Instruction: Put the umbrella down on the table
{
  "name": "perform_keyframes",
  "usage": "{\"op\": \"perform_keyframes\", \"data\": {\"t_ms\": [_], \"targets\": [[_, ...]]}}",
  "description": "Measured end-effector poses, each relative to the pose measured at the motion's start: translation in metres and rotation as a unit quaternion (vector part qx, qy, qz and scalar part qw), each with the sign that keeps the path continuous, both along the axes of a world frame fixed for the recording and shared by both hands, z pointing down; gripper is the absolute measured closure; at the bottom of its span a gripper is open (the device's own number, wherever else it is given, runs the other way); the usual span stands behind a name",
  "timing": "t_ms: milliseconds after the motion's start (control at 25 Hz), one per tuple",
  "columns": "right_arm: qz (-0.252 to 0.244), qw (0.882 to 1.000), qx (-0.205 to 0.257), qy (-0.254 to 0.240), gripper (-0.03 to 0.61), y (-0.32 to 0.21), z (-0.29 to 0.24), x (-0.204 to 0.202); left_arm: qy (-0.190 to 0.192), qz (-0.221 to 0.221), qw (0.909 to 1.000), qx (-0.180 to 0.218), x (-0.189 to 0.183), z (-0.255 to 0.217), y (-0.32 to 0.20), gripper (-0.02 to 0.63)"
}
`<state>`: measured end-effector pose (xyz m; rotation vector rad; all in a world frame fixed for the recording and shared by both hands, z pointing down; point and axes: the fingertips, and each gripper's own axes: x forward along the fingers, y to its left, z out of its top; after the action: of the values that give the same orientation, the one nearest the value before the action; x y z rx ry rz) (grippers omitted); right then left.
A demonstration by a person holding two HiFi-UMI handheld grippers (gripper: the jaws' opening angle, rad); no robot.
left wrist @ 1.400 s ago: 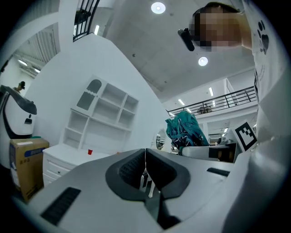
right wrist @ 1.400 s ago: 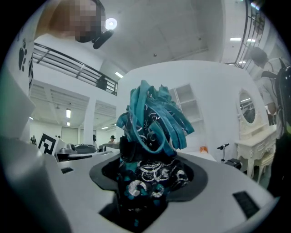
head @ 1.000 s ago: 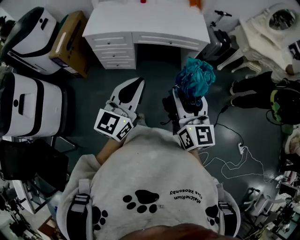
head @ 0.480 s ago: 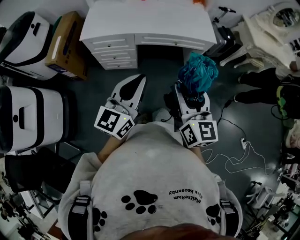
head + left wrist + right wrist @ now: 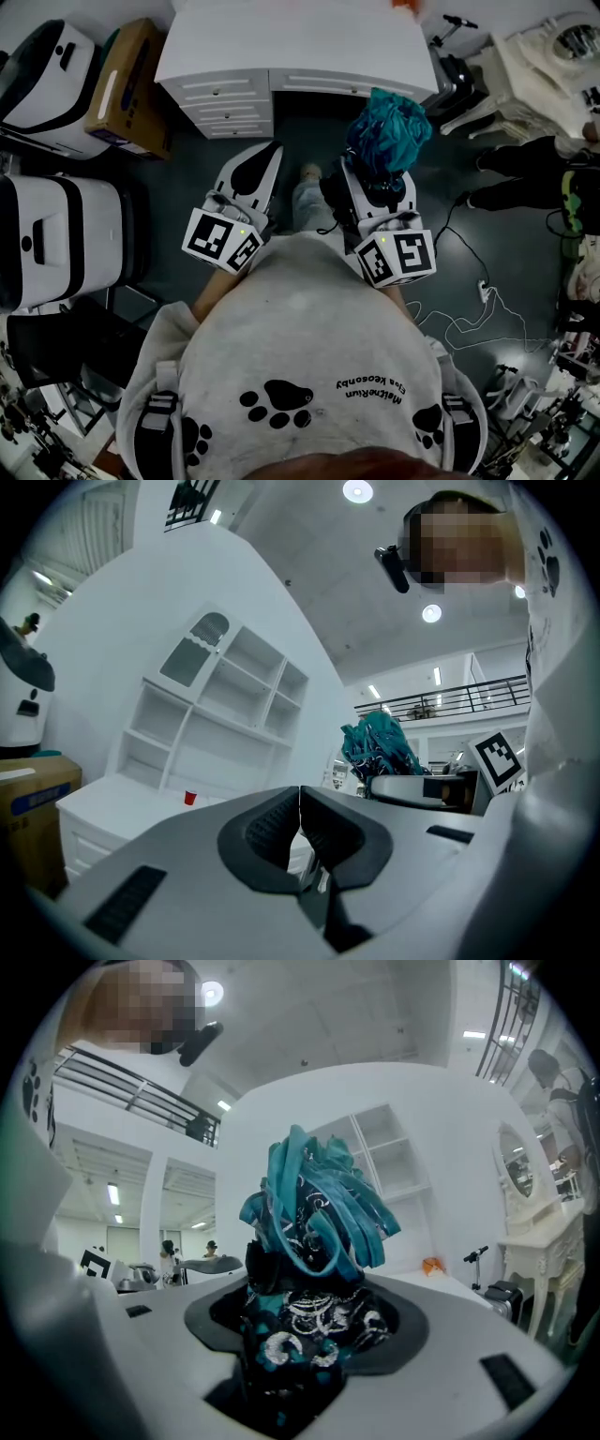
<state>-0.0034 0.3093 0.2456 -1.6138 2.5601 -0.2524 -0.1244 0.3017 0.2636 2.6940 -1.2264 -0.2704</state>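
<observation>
A folded teal umbrella (image 5: 388, 133) with a black and white pattern sticks up out of my right gripper (image 5: 379, 186), which is shut on it; in the right gripper view the umbrella (image 5: 314, 1251) fills the space between the jaws. My left gripper (image 5: 254, 176) is held beside it, jaws shut with nothing between them, its tips (image 5: 299, 819) meeting. The white table (image 5: 291, 49) with drawers stands just ahead of both grippers. In the left gripper view the umbrella (image 5: 379, 747) shows to the right.
A cardboard box (image 5: 124, 84) and white-and-black machines (image 5: 56, 225) stand at the left. A white dressing table (image 5: 544, 66) and a person's dark legs (image 5: 525, 178) are at the right, cables (image 5: 469, 309) on the dark floor. A small red cup (image 5: 190, 798) sits on the table.
Both grippers and the umbrella have come closer to the white table. A foot has stepped forward between the grippers.
</observation>
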Motion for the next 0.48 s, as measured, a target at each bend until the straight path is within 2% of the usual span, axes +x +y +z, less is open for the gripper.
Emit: {"op": "perform_keyframes", "data": {"t_ms": [200, 480], "targets": [[0.002, 1.000, 0.011, -0.004, 0.299, -0.055, -0.005, 0.008, -0.003, 0.004, 1.0000, 0.008, 0.008, -0.006, -0.053, 0.595], [-0.006, 1.000, -0.012, -0.001, 0.299, -0.153, 0.003, 0.032, -0.001, 0.004, 1.0000, -0.003, 0.035, 0.000, -0.147, 0.595]]}}
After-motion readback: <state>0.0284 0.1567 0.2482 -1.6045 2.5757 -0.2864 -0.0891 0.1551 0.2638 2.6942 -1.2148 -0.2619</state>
